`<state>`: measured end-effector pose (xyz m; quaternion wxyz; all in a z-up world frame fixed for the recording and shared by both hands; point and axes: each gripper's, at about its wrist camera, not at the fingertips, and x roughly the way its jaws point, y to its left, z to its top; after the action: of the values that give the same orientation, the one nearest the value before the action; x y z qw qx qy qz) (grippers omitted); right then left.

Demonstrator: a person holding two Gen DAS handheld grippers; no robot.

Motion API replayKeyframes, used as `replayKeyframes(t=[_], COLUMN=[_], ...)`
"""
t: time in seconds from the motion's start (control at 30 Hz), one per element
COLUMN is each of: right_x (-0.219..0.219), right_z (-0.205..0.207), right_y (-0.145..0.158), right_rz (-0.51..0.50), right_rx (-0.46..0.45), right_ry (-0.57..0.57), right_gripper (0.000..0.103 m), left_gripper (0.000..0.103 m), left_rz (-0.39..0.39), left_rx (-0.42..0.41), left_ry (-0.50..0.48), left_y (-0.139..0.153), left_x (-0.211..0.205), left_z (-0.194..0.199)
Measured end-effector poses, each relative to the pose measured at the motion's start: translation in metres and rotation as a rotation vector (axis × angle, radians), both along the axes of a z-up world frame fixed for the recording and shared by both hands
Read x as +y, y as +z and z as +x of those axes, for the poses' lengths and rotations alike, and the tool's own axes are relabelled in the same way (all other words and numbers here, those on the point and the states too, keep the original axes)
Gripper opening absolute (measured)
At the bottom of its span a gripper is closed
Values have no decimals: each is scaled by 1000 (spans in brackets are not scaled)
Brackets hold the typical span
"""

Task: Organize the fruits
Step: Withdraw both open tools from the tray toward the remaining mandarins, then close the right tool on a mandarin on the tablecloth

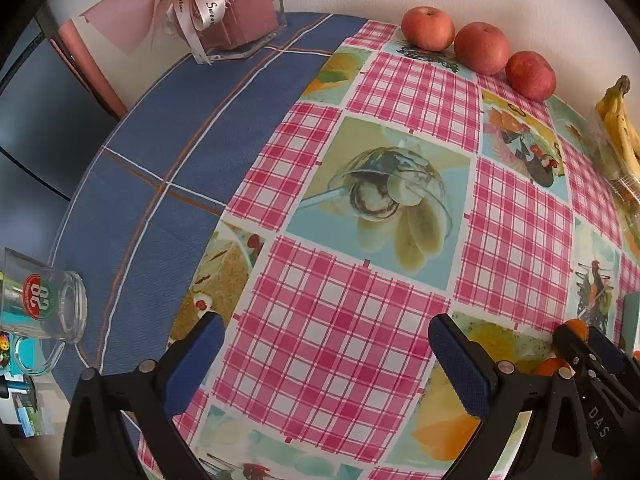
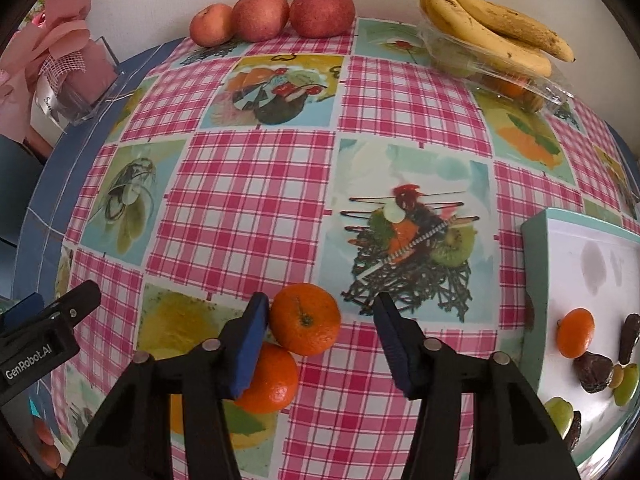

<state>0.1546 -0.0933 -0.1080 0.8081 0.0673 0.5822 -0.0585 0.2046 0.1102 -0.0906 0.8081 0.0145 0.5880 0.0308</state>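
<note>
In the right wrist view my right gripper (image 2: 320, 322) is open around a tangerine (image 2: 306, 319) that rests on the table; its left finger touches the fruit. A second tangerine (image 2: 272, 384) lies just behind it, under the left finger. A third tangerine (image 2: 576, 333) lies in a white tray (image 2: 536, 264) at the right. Three red apples (image 2: 264, 14) line the back wall; bananas (image 2: 496, 24) sit on a clear plastic box. My left gripper (image 1: 326, 340) is open and empty over the checked cloth; the apples (image 1: 480, 48) and bananas (image 1: 622, 128) show in its view too.
A clear box with pink wrapping and ribbon (image 1: 236, 12) stands at the back left on the blue cloth. A glass mug (image 1: 44, 304) lies at the table's left edge. Dark and green pieces of fruit (image 2: 600, 372) lie in the tray.
</note>
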Motion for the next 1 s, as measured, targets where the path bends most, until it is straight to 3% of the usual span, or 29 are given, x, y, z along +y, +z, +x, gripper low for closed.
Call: replayKeyframes(t=[0.17, 0.67, 1.0], right_x=[3, -15, -51], right_z=[-1, -9, -29], right_y=[3, 21, 48], right_rz=[16, 23, 18], right_rx=[-5, -18, -50], right_ry=[14, -6, -65], right_gripper=[39, 38, 38], left_gripper=[103, 103, 102], left_rz=[7, -12, -162], left_rx=[-4, -23, -32], left_ry=[-3, -37, -111], left_y=[1, 17, 32], left_x=[1, -15, -46], left_z=[-1, -6, -16])
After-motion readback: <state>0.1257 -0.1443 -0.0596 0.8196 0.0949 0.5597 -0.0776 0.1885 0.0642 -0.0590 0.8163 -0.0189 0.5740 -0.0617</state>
